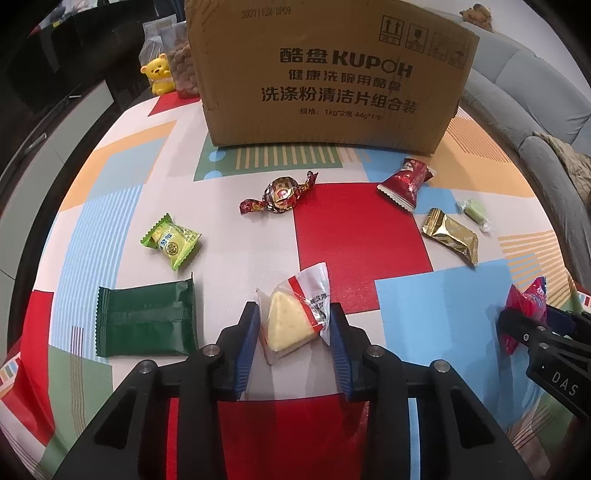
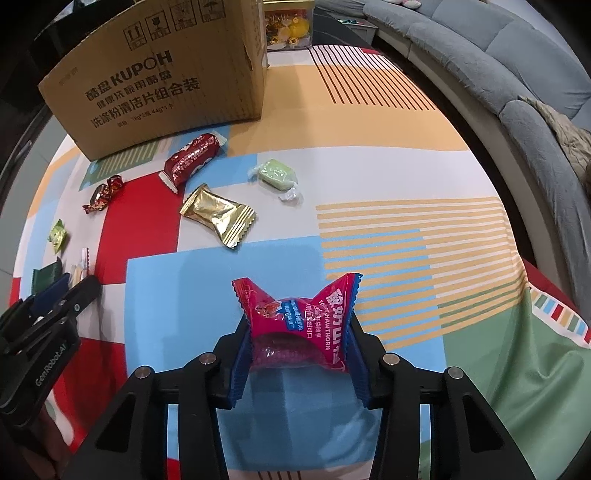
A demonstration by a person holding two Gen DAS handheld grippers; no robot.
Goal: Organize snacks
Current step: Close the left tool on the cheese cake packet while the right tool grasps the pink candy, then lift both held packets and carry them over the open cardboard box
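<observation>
Left claw [image 1: 293, 328] pinches wedge snack [image 1: 291, 317]; box [image 1: 328, 74] ahead

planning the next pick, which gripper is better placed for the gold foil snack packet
Right. The gold foil packet lies nearer the right gripper, though it already pinches a pink wrapped candy.

Beyond my work, the table [image 1: 343, 221] wears a cloth of red, blue, orange and green blocks with striped patches. At its far left corner I see a yellow bear figurine [image 1: 159, 74], with a clear bag of brown round pieces [image 1: 180, 62] just behind it. From my other side, a clear container of yellow and gold trinkets [image 2: 288, 26] stands at the table's far edge. A grey sofa [image 2: 498, 48] curves along the right, a dull green-brown blanket [image 2: 565, 136] draped over it.
</observation>
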